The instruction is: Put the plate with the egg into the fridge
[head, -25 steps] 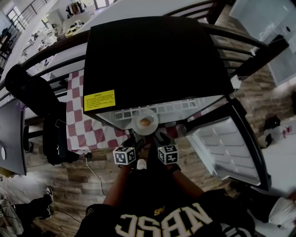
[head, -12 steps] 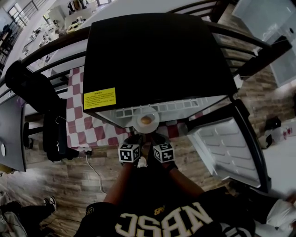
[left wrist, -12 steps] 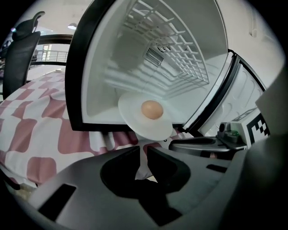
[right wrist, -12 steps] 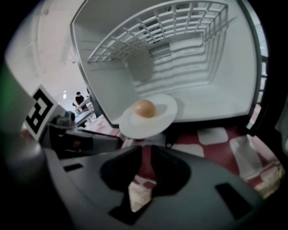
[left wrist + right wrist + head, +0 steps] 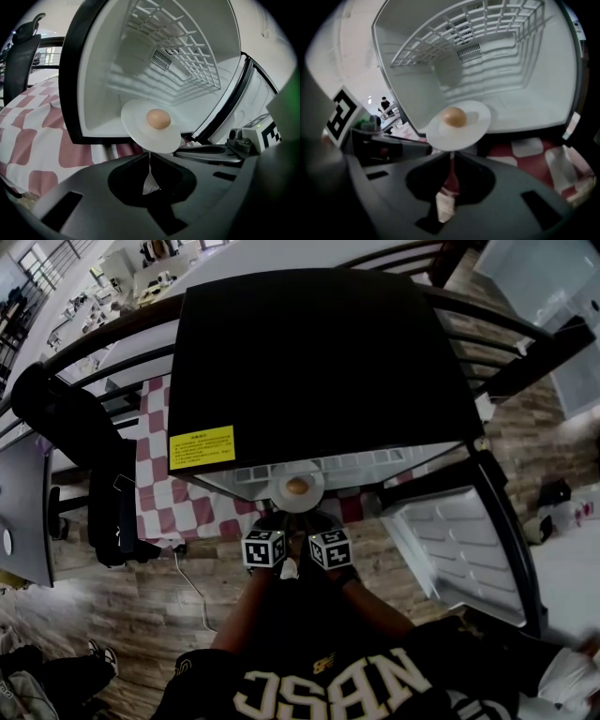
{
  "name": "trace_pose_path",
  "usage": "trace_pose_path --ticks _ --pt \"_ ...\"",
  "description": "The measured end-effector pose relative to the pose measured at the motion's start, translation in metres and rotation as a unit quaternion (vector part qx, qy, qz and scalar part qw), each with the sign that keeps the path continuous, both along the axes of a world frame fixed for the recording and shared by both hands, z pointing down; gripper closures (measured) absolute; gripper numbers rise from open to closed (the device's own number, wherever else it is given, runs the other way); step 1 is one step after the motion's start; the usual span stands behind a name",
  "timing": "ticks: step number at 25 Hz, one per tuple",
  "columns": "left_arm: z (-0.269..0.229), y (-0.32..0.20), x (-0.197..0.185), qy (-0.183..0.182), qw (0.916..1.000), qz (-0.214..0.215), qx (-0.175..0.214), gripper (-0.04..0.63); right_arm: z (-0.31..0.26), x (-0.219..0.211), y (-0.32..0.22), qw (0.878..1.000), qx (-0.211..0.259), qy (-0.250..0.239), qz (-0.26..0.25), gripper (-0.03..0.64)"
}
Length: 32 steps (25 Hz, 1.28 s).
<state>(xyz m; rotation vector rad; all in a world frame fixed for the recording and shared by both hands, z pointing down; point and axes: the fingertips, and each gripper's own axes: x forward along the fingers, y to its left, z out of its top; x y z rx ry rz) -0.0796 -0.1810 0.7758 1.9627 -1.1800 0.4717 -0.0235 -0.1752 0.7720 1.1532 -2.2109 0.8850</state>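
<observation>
The plate (image 5: 140, 132) is a small, round, plain white dish with a shallow rim and no pattern or print. A single tan egg (image 5: 159, 119), whole in its shell, sits at its middle. The plate lies at the front lip of the fridge (image 5: 319, 362), partly over the white floor of the compartment and partly jutting out past the lip.

The fridge is a compact black box with a white interior, standing on a worktop (image 5: 173, 514) spread with red-and-white checks. Its only label is a yellow sticker (image 5: 201, 447) on the top, at the front left corner; the dark print on it is too small to read. Inside, a white wire shelf (image 5: 187, 51) runs under the ceiling and a slotted vent (image 5: 162, 58) sits in the back wall. The door (image 5: 459, 540) hangs open at the fridge's right in the head view, showing its ribbed white lining.

The left gripper (image 5: 150, 154) points at the plate's near rim. Its jaws have just been closing and now stand together with nothing between them. The right gripper (image 5: 452, 154) is just beside it. Its jaws have also just been closing and are drawn in to a thin slit through which the red check shows, so the plate is not clamped. Whether either tip touches the rim cannot be told. Each gripper carries a marker cube (image 5: 264, 549) with black-and-white squares. The white block letters on the person's dark shirt (image 5: 328, 690) appear upside down and cannot be read with certainty.
</observation>
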Motion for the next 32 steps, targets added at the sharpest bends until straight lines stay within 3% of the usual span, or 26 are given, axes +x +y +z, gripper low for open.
trace_pose_path --ticks 32 --pt "-0.028 -0.064 0.004 0.026 0.9977 -0.061 0.013 0.566 -0.020 0.003 -0.073 1.000 0.007 -0.014 0.010 0.572"
